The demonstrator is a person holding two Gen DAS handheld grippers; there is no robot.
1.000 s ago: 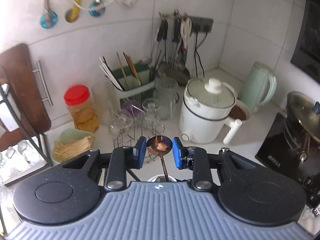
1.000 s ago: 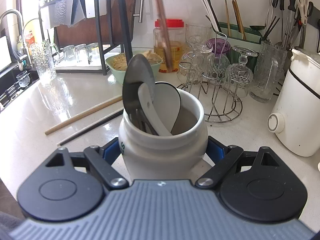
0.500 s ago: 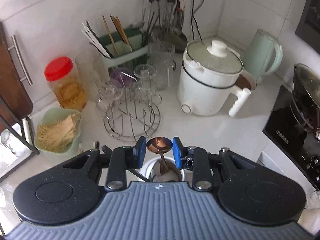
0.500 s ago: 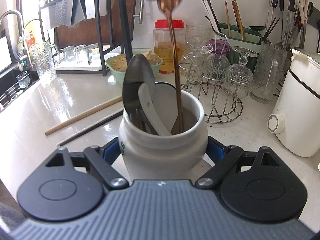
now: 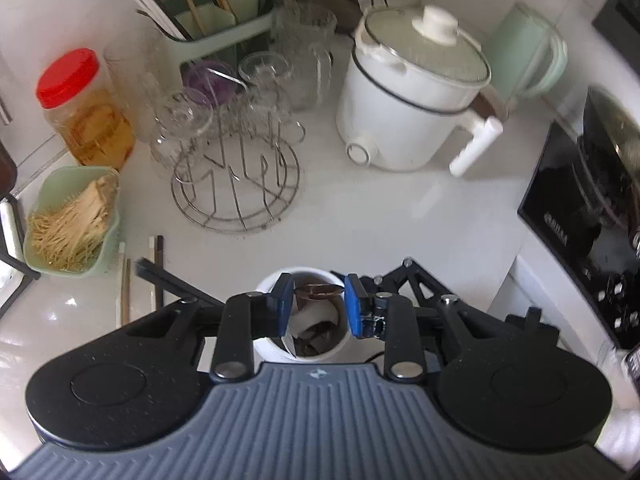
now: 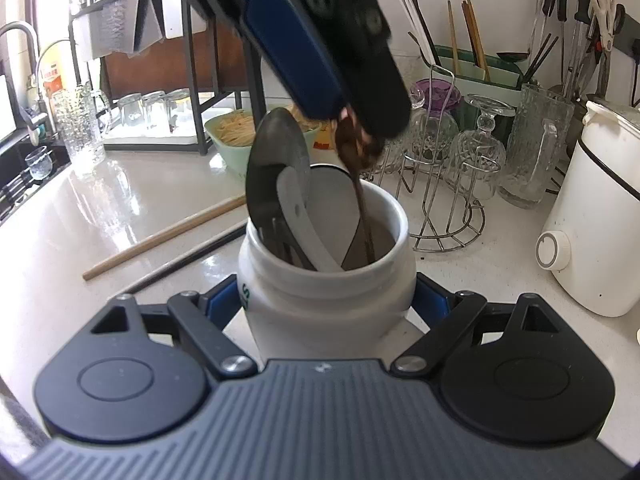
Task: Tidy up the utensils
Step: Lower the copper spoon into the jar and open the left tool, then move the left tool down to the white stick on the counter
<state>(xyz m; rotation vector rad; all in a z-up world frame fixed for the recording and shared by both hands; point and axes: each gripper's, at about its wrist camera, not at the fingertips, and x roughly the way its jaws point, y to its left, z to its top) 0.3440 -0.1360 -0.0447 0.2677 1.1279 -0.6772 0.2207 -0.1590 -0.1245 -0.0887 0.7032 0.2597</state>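
Observation:
My right gripper (image 6: 328, 300) is shut on a white ceramic jar (image 6: 328, 276) that stands on the counter. A dark flat ladle (image 6: 276, 160) and a white spoon (image 6: 298, 216) stick out of the jar. My left gripper (image 5: 316, 292) points steeply down over the jar's mouth (image 5: 266, 282) and is shut on the bowl of a copper spoon (image 5: 319, 291). In the right wrist view the left gripper (image 6: 348, 116) comes in from the top, and the copper spoon (image 6: 354, 148) reaches down with its handle inside the jar. Two chopsticks (image 6: 168, 236) lie on the counter left of the jar.
Behind the jar stands a wire rack of upturned glasses (image 5: 236, 184). To the right are a white electric pot (image 5: 408, 96), a green kettle (image 5: 528, 52) and a black hob (image 5: 580, 208). A green bowl (image 5: 72, 220), a red-lidded jar (image 5: 80, 108) and a green chopstick holder (image 5: 216, 28) line the left and back.
My left gripper has sunk toward the jar and tipped further down, and the copper spoon's handle has gone into the jar. The right gripper and the jar have stayed still.

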